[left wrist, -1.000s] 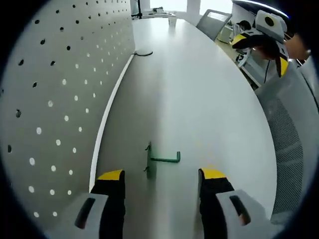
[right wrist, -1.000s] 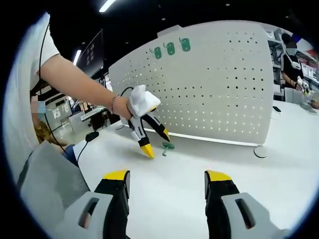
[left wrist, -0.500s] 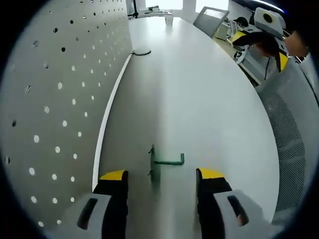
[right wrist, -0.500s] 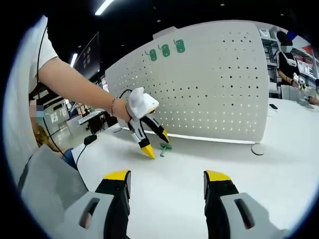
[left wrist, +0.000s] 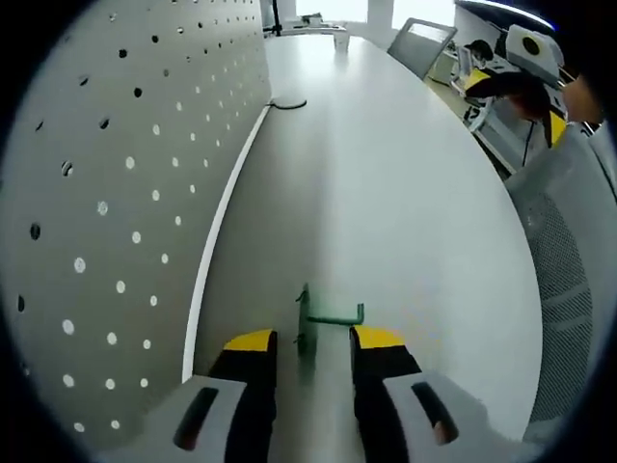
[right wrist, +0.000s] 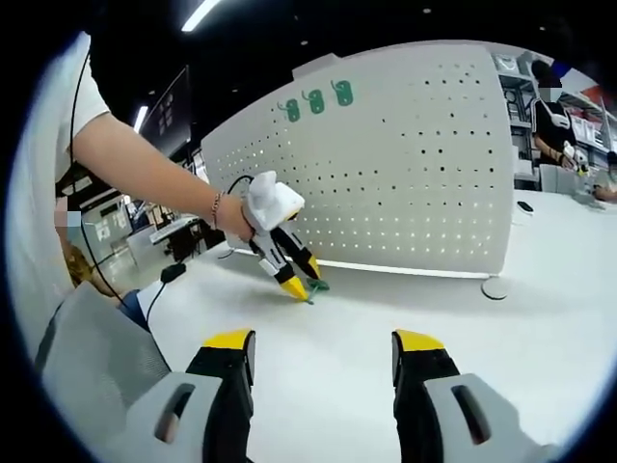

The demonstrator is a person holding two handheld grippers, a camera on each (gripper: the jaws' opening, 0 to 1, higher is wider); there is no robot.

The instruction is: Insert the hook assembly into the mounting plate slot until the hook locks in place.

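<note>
A green hook (left wrist: 307, 326) lies on the white table (left wrist: 386, 193) beside the white pegboard (left wrist: 96, 193). My left gripper (left wrist: 315, 338) is down at the hook, open, its jaws narrowed with one on each side of the hook's flat plate. From the right gripper view, that left gripper (right wrist: 304, 277) is held by a hand, with its tips at the green hook (right wrist: 316, 285) before the pegboard (right wrist: 415, 164). Three green hooks (right wrist: 313, 101) hang near the pegboard's top. My right gripper (right wrist: 323, 342) stands open and empty above the table, and it also appears far off as the right gripper (left wrist: 525, 77).
A grey mesh chair (left wrist: 569, 289) stands by the table's edge and shows as the chair (right wrist: 87, 367) too. The pegboard's round foot (right wrist: 495, 287) rests on the table. A black cable (left wrist: 286, 102) lies farther along the board. A person stands at the far right.
My left gripper's jaws have narrowed around the green hook and come slightly closer to it. The right gripper has stayed open and about where it was.
</note>
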